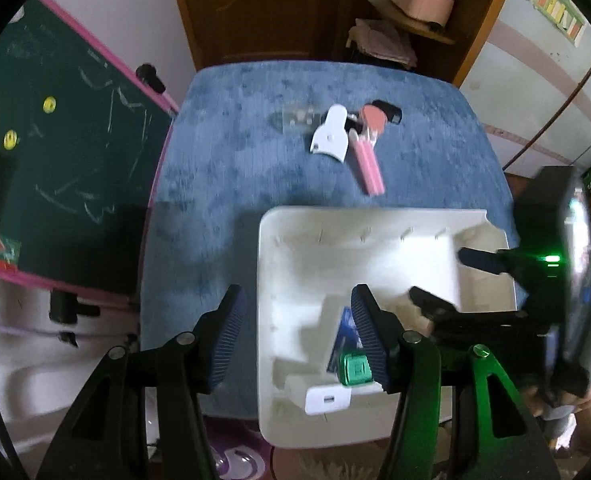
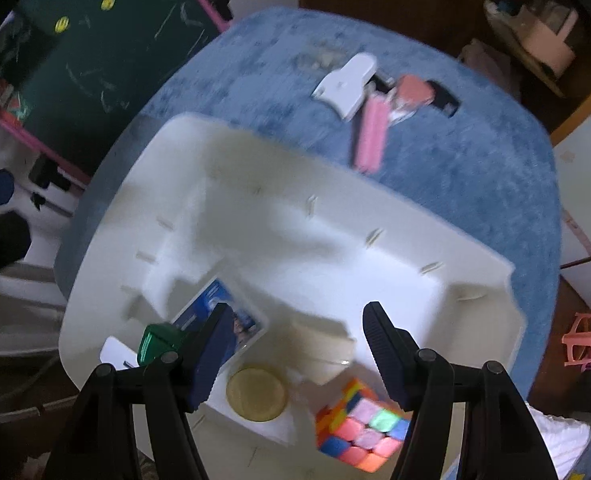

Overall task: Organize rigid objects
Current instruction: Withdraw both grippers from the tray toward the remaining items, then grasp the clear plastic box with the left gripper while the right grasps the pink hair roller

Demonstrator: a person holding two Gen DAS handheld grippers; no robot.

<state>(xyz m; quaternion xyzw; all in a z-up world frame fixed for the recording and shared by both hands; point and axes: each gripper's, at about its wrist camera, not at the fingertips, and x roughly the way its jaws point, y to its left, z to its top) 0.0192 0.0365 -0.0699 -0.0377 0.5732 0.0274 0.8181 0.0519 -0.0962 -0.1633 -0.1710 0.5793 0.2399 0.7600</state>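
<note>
Now, going left to right: your left gripper [image 1: 295, 332] hangs with its fingers apart and empty over the near left edge of the white tray [image 1: 375, 220], and your right gripper [image 2: 295, 344], also apart and empty, hovers over the tray's middle. The loose pile lies ahead on the blue surface [image 1: 231, 168], past the tray's far rim: white clip [image 1: 329, 136], then pink stick [image 1: 369, 164], long axis running roughly toward you, though blur softens it. Neither hand looks clearly nearer.
</note>
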